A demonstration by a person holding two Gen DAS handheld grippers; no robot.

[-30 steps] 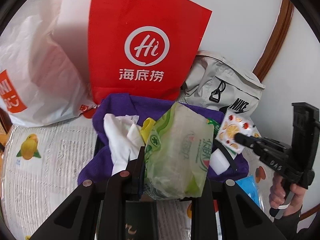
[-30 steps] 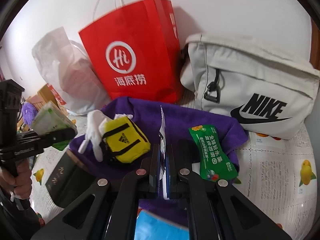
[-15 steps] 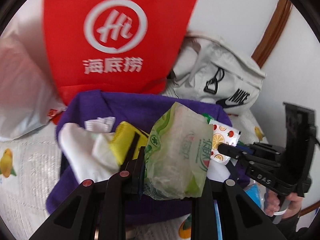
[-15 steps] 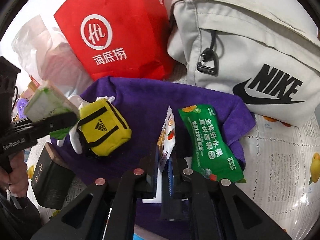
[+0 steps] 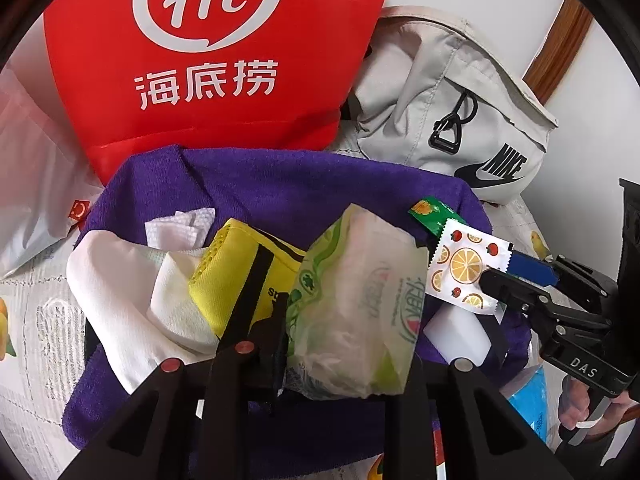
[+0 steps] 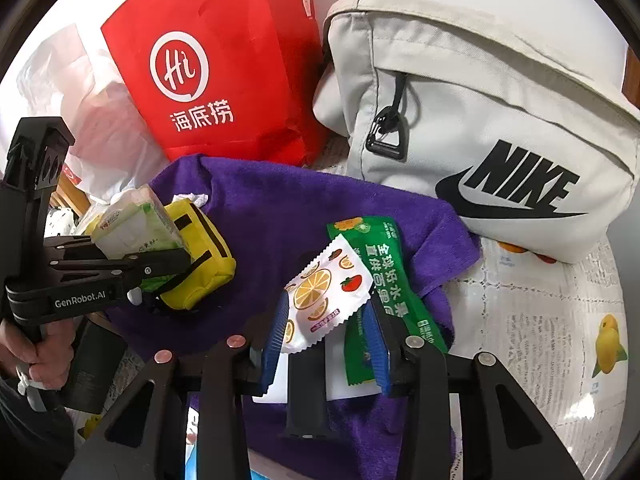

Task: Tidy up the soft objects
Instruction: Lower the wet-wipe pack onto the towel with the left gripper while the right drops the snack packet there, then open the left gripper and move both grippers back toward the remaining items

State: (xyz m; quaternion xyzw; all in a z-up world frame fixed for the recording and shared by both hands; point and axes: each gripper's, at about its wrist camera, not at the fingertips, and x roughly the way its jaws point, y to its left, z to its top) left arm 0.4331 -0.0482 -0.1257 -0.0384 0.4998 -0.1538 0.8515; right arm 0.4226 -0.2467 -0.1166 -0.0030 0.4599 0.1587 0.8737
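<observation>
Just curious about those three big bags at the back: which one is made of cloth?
The grey Nike bag, standing rightmost. The red Haidilao bag looks like stiff paper, and the white bag on the left is thin plastic.

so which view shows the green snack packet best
The right wrist view: the green snack packet lies nearly full length on the purple towel, its print legible, only partly covered by the fruit-print sachet. The left wrist view shows just a green corner behind that sachet.

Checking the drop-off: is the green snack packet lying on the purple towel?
Touching. The right wrist view shows the green snack packet lying flat on the purple towel, no gap beneath.
</observation>
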